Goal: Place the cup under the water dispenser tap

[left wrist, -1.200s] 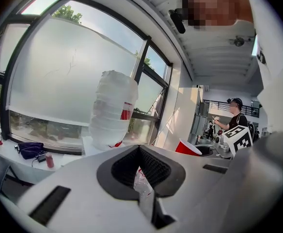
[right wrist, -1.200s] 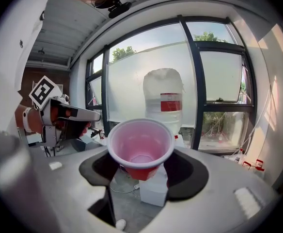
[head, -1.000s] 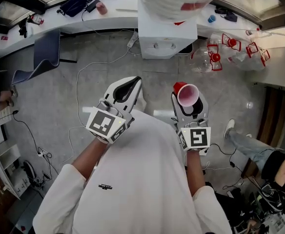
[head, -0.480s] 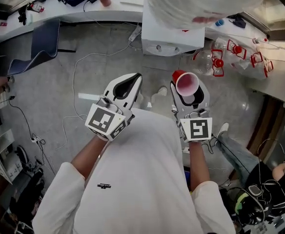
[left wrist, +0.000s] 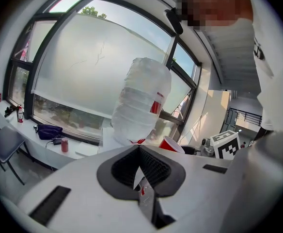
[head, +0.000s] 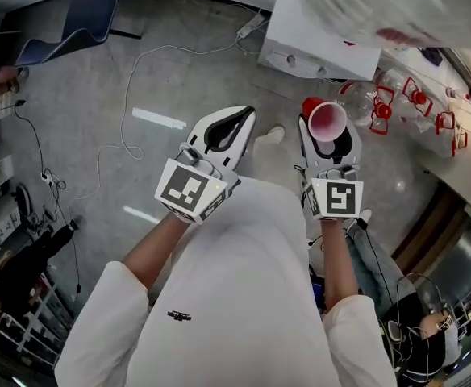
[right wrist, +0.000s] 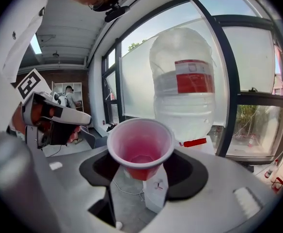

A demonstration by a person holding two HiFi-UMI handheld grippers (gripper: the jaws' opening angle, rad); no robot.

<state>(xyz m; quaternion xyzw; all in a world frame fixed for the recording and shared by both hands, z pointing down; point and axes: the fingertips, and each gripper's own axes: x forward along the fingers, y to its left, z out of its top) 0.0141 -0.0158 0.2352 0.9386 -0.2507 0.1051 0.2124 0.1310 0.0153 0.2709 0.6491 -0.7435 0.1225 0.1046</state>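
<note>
- Facing white boxy water dispenser topped by big clear plastic bottle.
- Holding left gripper jaws together, gripping nothing.
- Clamping right gripper on upright red plastic cup, short of dispenser.

In our head view, the water dispenser stands at one o'clock from us, with the bottle on top of it. The cup sits upright between the jaws of the right gripper, before the dispenser and apart from it. The left gripper lies at nine o'clock of the cup, near it. A chair stands at ten o'clock, well apart, and a cable runs over the floor between chair and dispenser. Spare jugs lie at two o'clock, just right of the cup. Along the right gripper's jaws, we find the bottle behind the cup at one o'clock.
</note>
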